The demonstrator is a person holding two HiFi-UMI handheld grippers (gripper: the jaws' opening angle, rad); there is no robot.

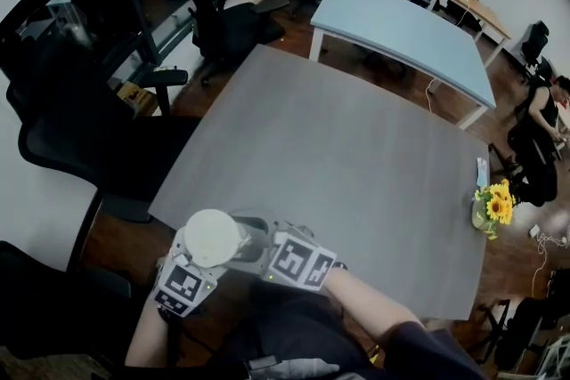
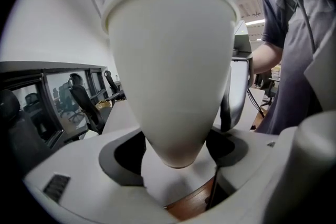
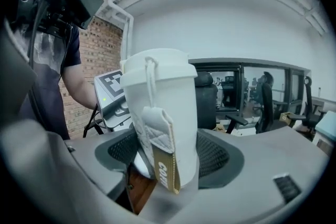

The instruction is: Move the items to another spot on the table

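A white lidded cup (image 1: 211, 238) hangs over the near left corner of the grey table (image 1: 338, 165), held from both sides. My left gripper (image 1: 200, 267) is shut on its body from the left and my right gripper (image 1: 267, 249) from the right. The cup (image 2: 170, 60) fills the left gripper view, its narrow base down between the jaws of the left gripper (image 2: 173, 160). In the right gripper view the cup (image 3: 181, 107) stands upright between the mesh pads of the right gripper (image 3: 168, 165), and a white strap with a tan tag (image 3: 165, 165) hangs down its front.
A small vase of sunflowers (image 1: 494, 207) stands at the table's right edge, with a small packet (image 1: 482, 172) behind it. A light blue table (image 1: 401, 31) is beyond the far end. Black office chairs (image 1: 80, 147) crowd the left side.
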